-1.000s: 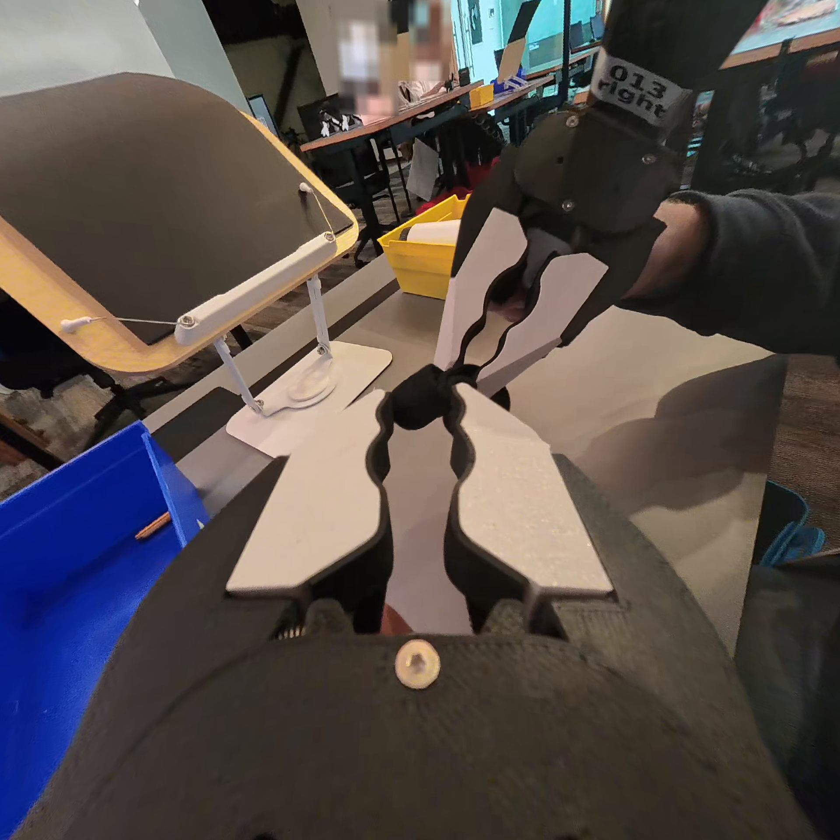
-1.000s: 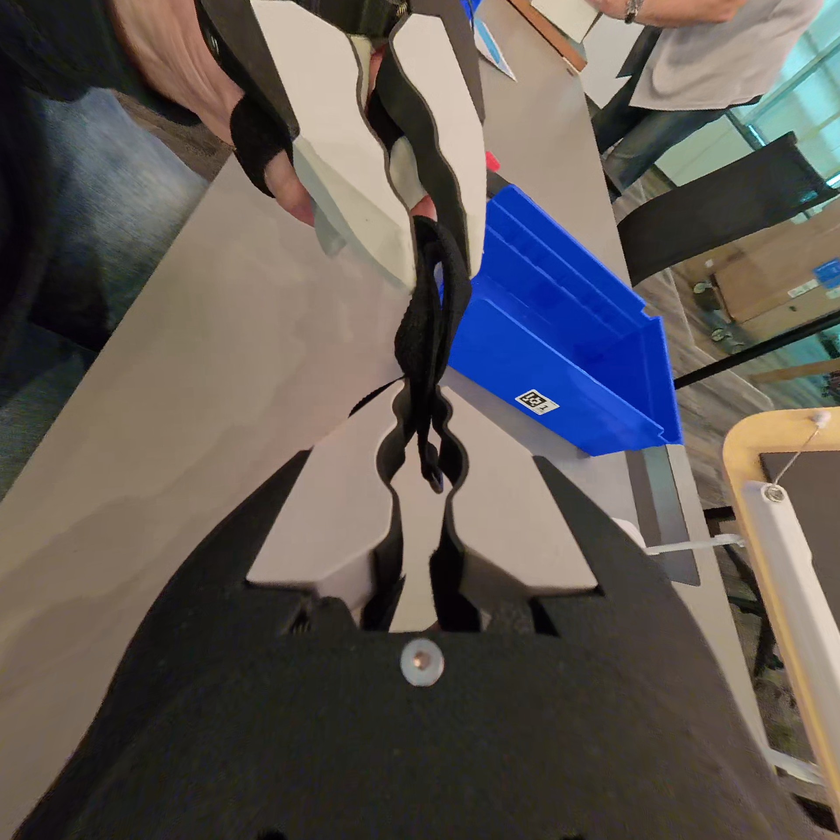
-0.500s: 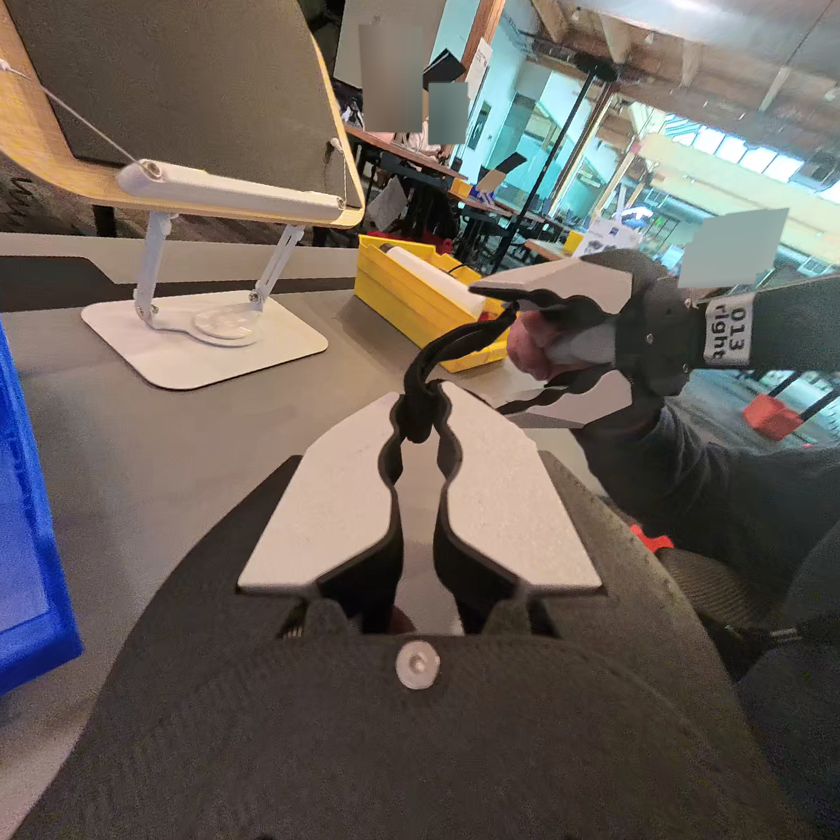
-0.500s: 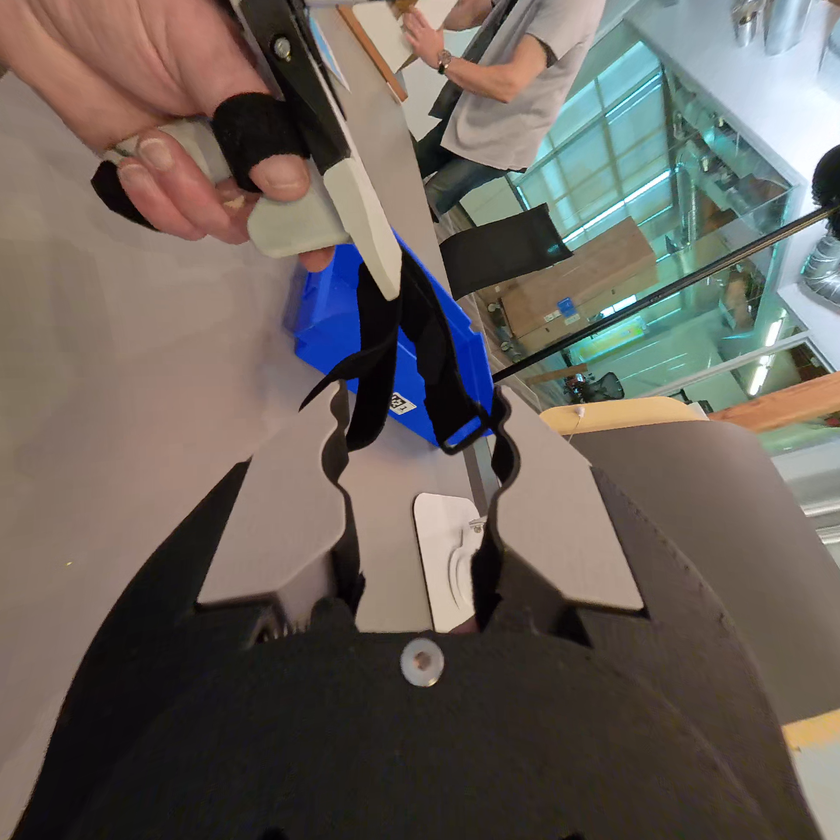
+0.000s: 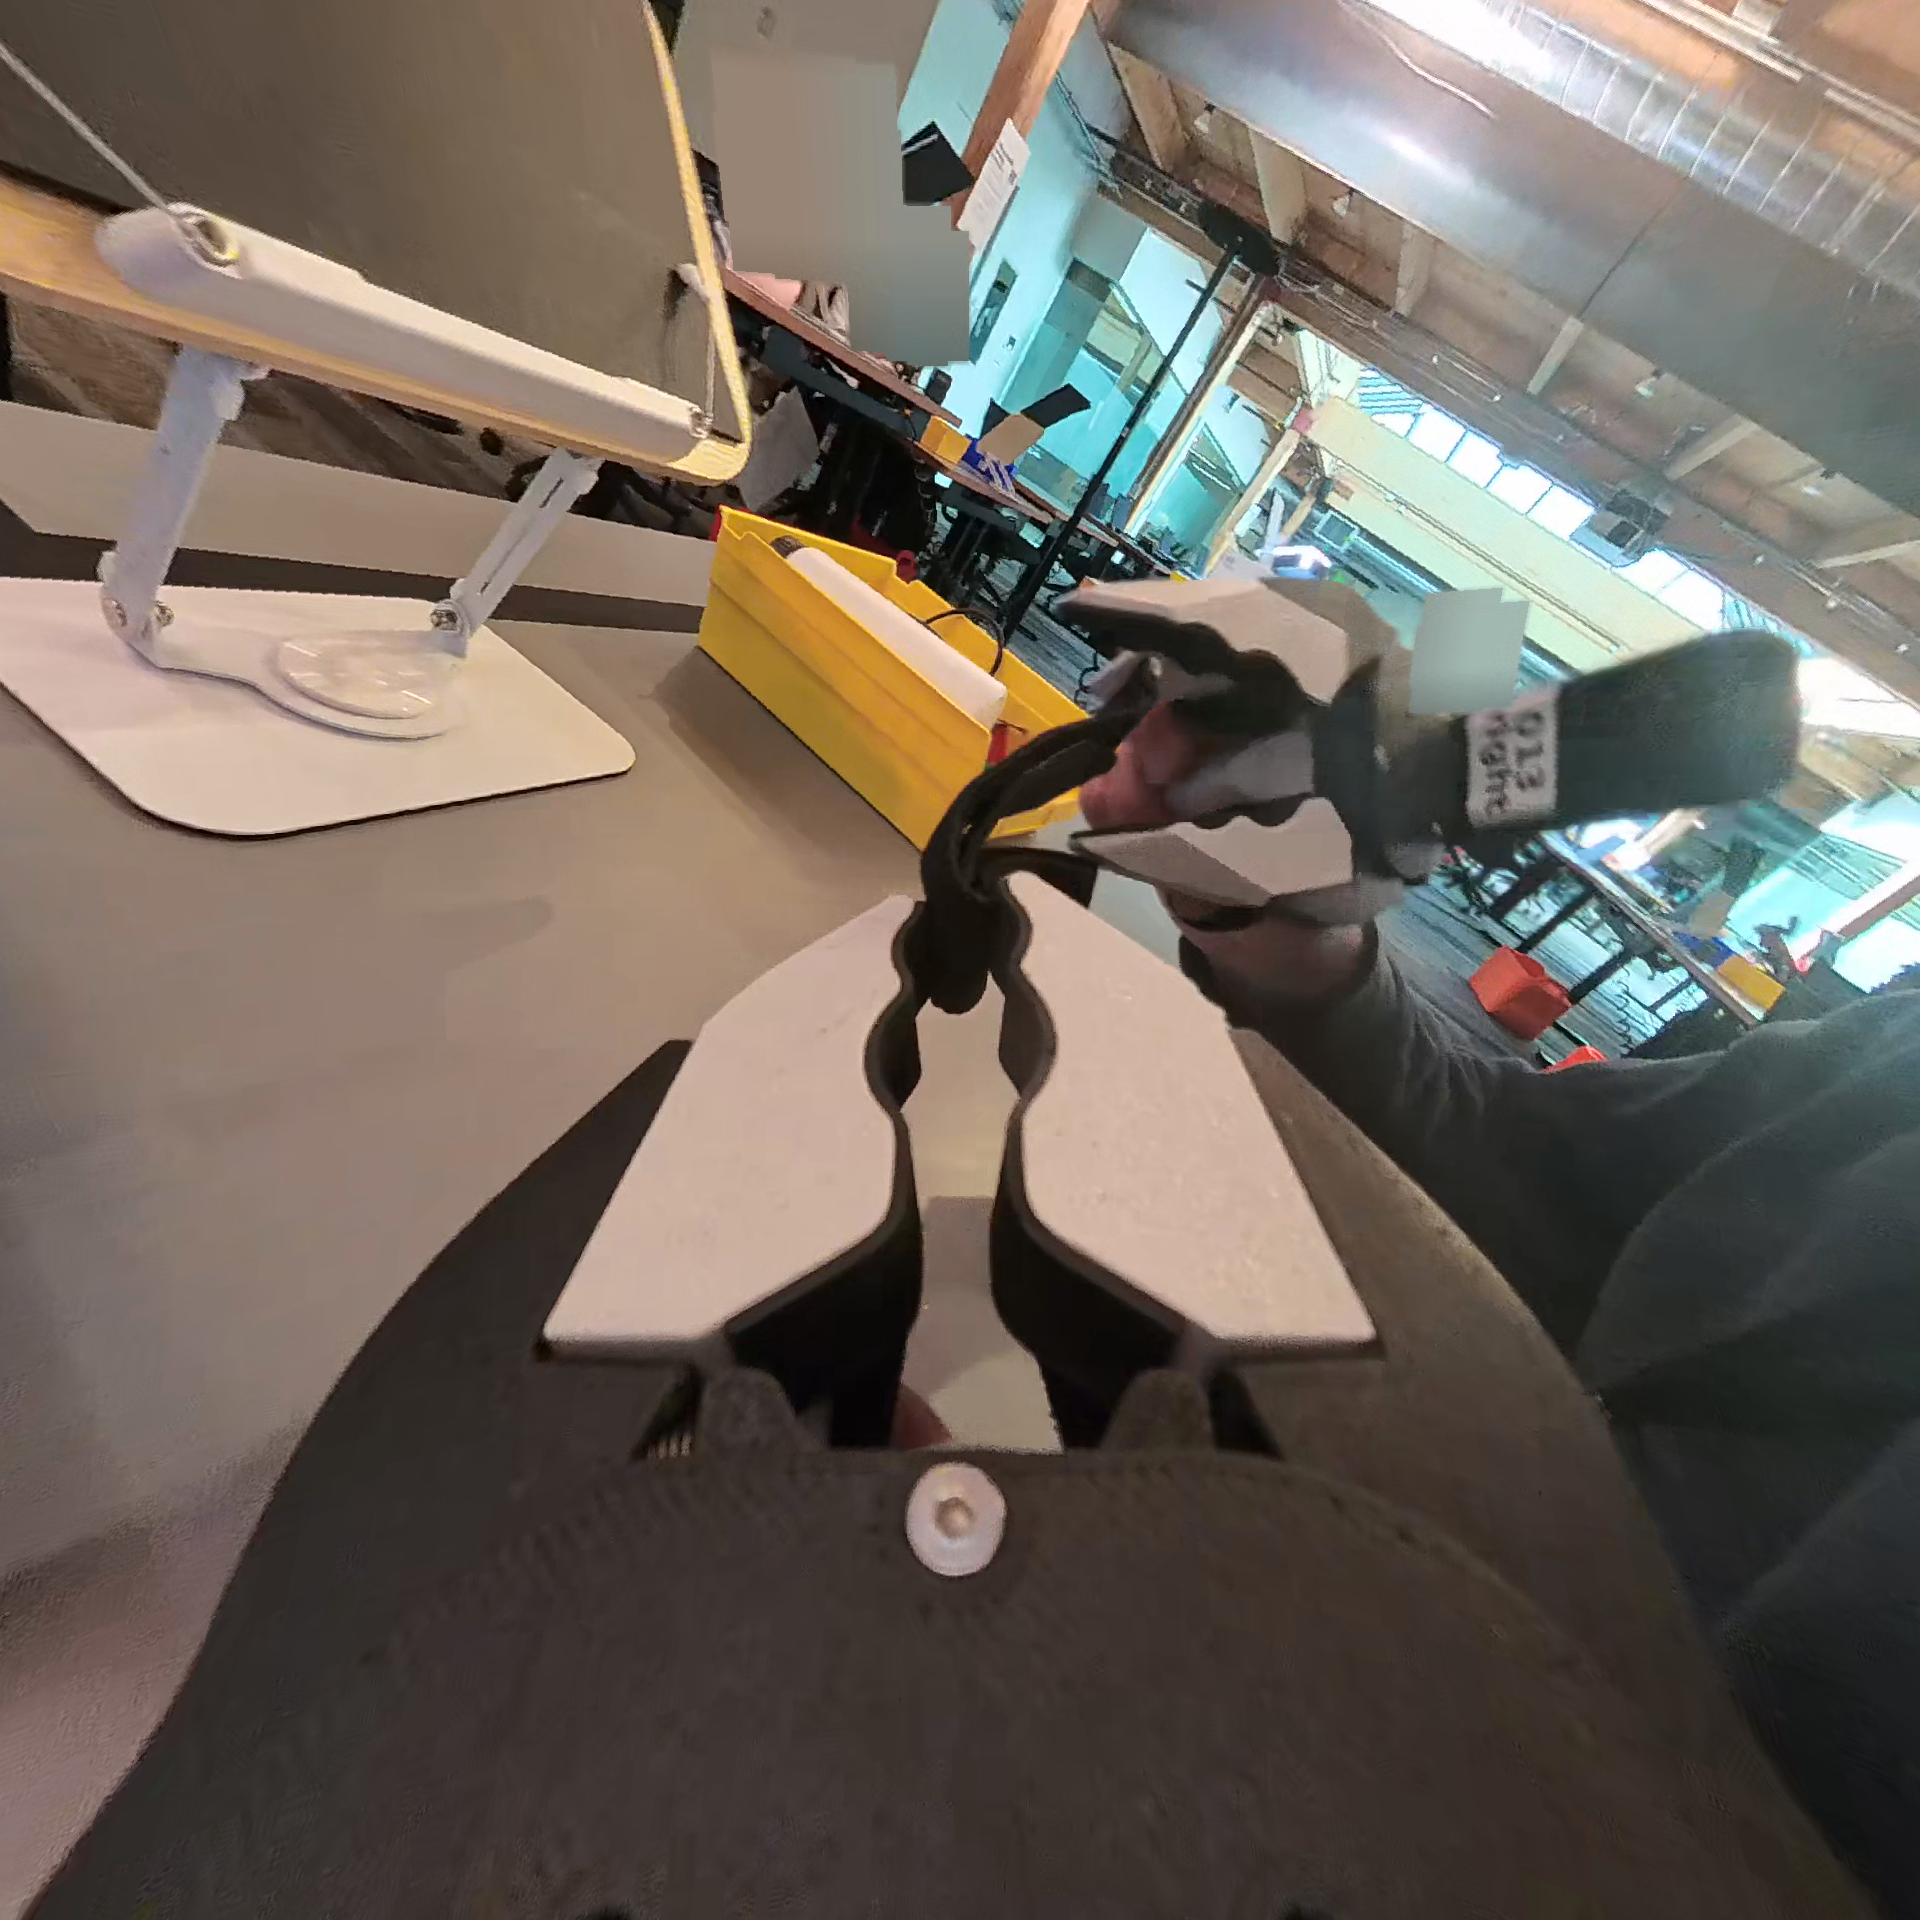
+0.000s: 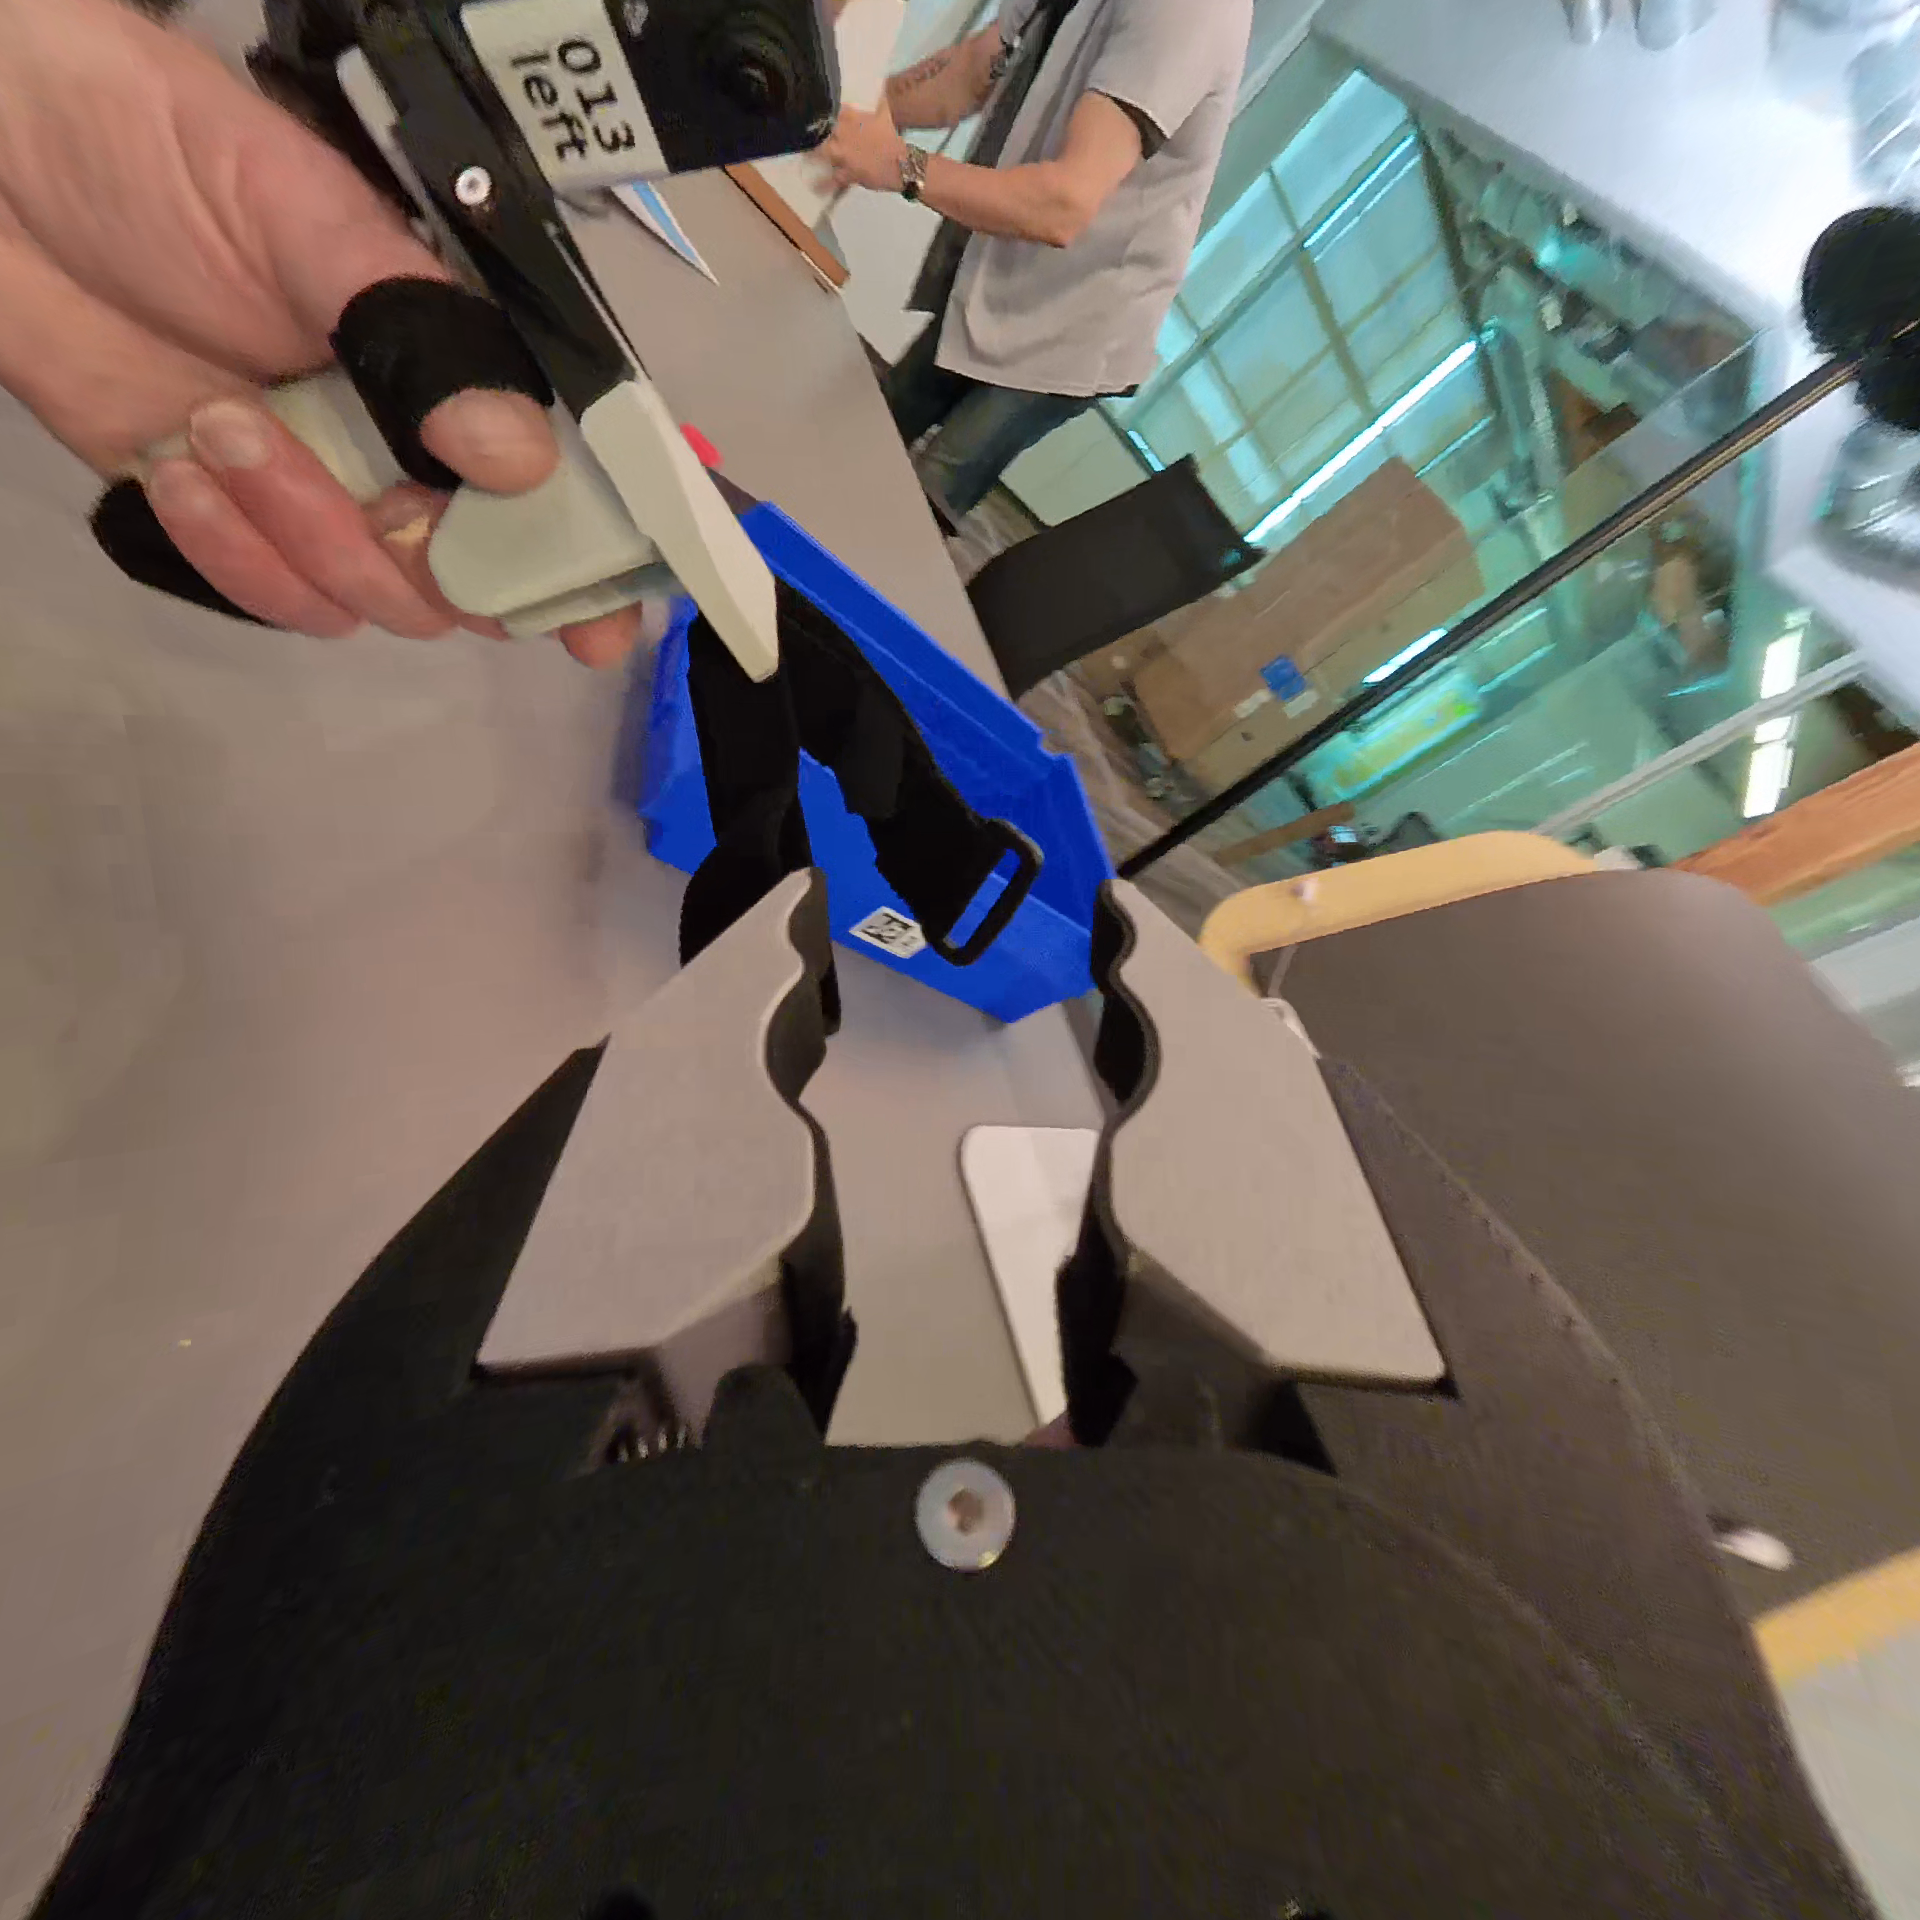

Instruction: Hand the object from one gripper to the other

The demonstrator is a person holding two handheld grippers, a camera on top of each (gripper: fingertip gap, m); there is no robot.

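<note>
A black strap (image 5: 992, 800) with a flat ring buckle (image 6: 985, 896) hangs from my left gripper (image 5: 961, 920), which is shut on its bunched end above the grey table (image 5: 312, 987). My right gripper (image 6: 951, 899) is open. The strap's loose ends dangle at its fingertips, one end against the left finger (image 6: 727, 1039), the buckle in the gap. In the left wrist view my right gripper (image 5: 1081, 732) is open just right of the strap. In the right wrist view my left gripper (image 6: 756, 649) shows edge-on, held by a hand.
A blue bin (image 6: 1023, 982) sits on the table behind the strap. A yellow bin (image 5: 852, 675) holds a white roll. A dark board on a white stand (image 5: 312, 686) stands at the table's far side. A person in a grey shirt (image 6: 1070, 208) stands beyond the table. Left tips to right tips: about 7 cm.
One second ago both grippers were shut on the strap. My right gripper has opened and drawn back a little; the strap now hangs from my left gripper alone. Both views have tilted.
</note>
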